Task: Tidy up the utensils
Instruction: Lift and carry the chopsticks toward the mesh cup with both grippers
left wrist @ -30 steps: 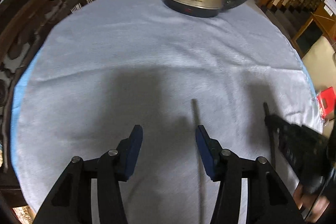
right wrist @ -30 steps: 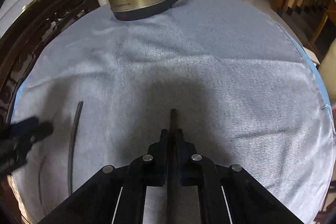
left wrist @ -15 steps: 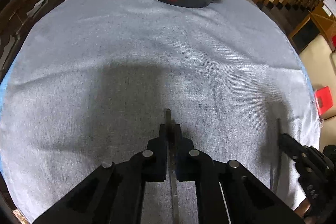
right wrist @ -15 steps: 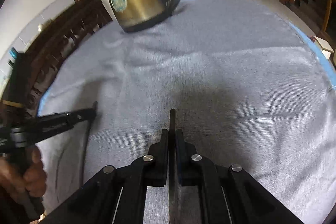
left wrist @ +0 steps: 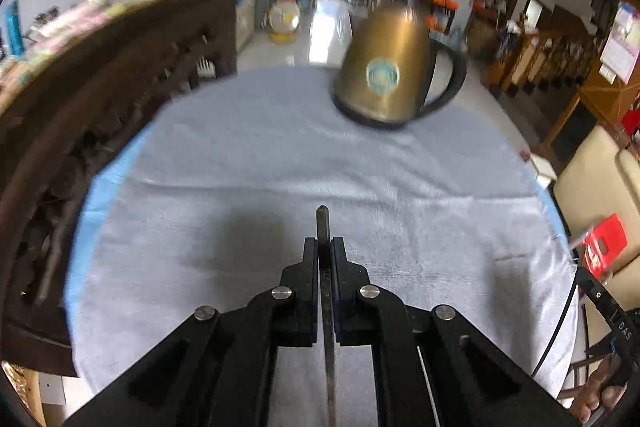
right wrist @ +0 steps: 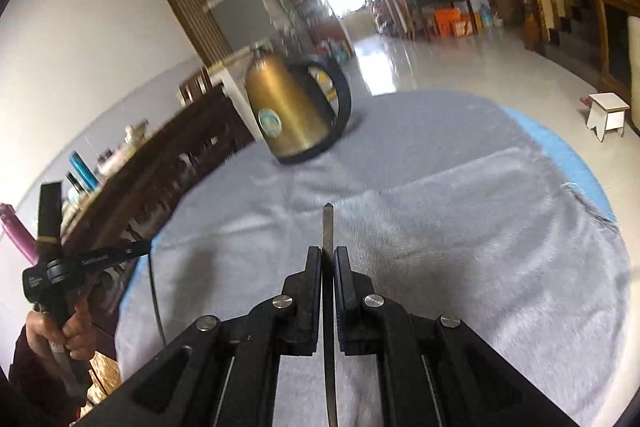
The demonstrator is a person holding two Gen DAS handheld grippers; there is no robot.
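My left gripper is shut on a thin dark metal chopstick; its tip sticks out past the fingers, lifted above the grey cloth. My right gripper is shut on a second chopstick, also raised over the cloth. In the right wrist view the left gripper shows at the far left, held in a hand, with its chopstick hanging down from it.
A brass electric kettle with a black handle stands at the far side of the round table and also shows in the right wrist view. A dark carved wooden chair back borders the left. A cream seat lies right.
My left gripper shut on the chopstick lying on the cloth. Both grippers then lifted their chopsticks off the table and tilted up, so the room now shows.
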